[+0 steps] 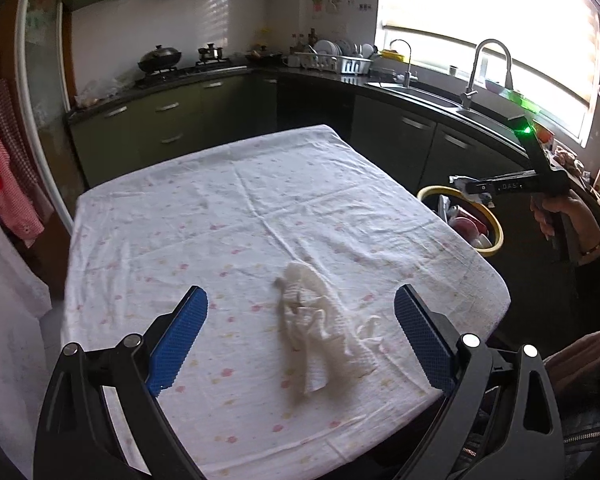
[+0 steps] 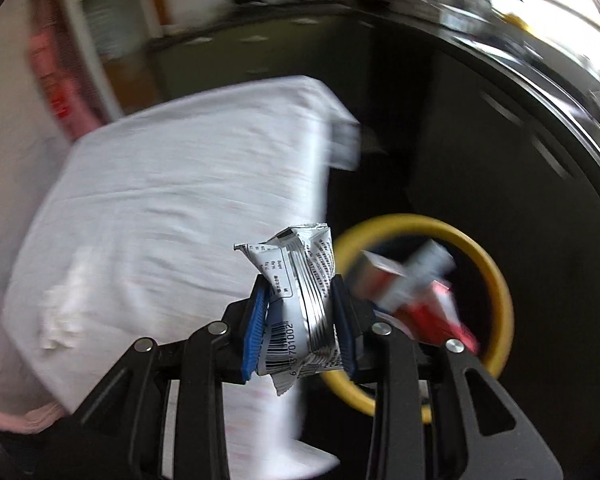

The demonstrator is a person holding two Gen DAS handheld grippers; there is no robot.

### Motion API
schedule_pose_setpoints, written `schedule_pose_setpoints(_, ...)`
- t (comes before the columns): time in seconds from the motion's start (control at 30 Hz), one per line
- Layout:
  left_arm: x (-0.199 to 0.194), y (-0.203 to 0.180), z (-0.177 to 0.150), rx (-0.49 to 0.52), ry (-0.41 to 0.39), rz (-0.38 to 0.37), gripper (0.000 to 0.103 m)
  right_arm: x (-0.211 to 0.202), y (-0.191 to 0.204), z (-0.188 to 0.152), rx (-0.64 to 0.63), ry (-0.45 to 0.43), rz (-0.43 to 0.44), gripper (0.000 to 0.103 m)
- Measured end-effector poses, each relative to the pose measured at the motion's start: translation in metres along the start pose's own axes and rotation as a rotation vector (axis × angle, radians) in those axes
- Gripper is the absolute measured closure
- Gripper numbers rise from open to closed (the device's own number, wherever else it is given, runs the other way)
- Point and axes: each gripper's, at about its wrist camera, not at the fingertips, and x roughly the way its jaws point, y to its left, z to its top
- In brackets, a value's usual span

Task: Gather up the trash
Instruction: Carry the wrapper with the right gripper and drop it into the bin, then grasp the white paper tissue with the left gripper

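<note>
Silver foil, creased and printed with a barcode, fills the clamp of the right gripper [image 2: 300, 312]: its blue pads are pressed against both sides of this crumpled snack wrapper [image 2: 298, 300], which stands roughly upright between them. From that claw the round yellow-rimmed trash bin [image 2: 496, 276] lies toward two o'clock in the right wrist view, low beside the table, with a red and white carton [image 2: 416, 300] already inside it. The view is smeared by motion, so how close the wrapper is to the rim cannot be told; in the left wrist view the same gripper [image 1: 466, 186] hangs over the bin's [image 1: 496, 220] near edge, at about three o'clock from the table.

The left gripper [image 1: 300, 332] has its jaws spread wide and holds nothing. Between its blue pads [image 1: 178, 336], just ahead at twelve o'clock, lies a crumpled white paper tissue with a brownish stain [image 1: 320, 328] on the white flower-print tablecloth [image 1: 220, 208]. The tissue's long axis runs from eleven o'clock down toward five, nearly along the fingers rather than across them, so a closing grip would squeeze its narrow width. The left claw is plainly the nearer one to it. My reading is that the wrapper's drop comes first, then the tissue.
</note>
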Motion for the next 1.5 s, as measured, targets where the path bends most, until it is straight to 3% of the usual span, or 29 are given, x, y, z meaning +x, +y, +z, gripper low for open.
schedule_pose_setpoints(0.23,0.008,-0.013,0.001,0.023,0.012,0.002,0.010,0.034,-0.059,-0.010,0.126,0.064,-0.097,0.072)
schedule_pose_setpoints(0.27,0.009,-0.014,0.001,0.023,0.013,0.001,0.010,0.037,-0.062,-0.011,0.129,0.068,-0.097,0.066)
schedule_pose_setpoints(0.33,0.009,-0.015,0.001,0.024,0.013,0.002,0.010,0.041,-0.071,-0.012,0.160,0.056,-0.113,0.055)
schedule_pose_setpoints(0.47,0.011,-0.015,0.000,0.033,0.016,0.021,0.010,0.022,-0.073,-0.020,0.209,-0.017,-0.141,0.055)
schedule_pose_setpoints(0.67,0.020,-0.017,-0.003,0.034,0.044,0.014,0.008,-0.014,-0.039,-0.035,0.203,-0.132,-0.108,0.050)
schedule_pose_setpoints(0.9,0.041,-0.032,-0.007,0.040,0.089,0.018,0.005,-0.044,0.015,-0.059,0.158,-0.208,0.004,0.042)
schedule_pose_setpoints(1.3,0.126,-0.037,-0.018,0.028,0.246,0.105,0.005,-0.047,0.055,-0.058,0.078,-0.212,0.097,0.042)
schedule_pose_setpoints(1.5,0.139,-0.035,-0.022,0.014,0.257,0.132,0.010,-0.041,0.056,-0.061,0.082,-0.195,0.114,0.042)
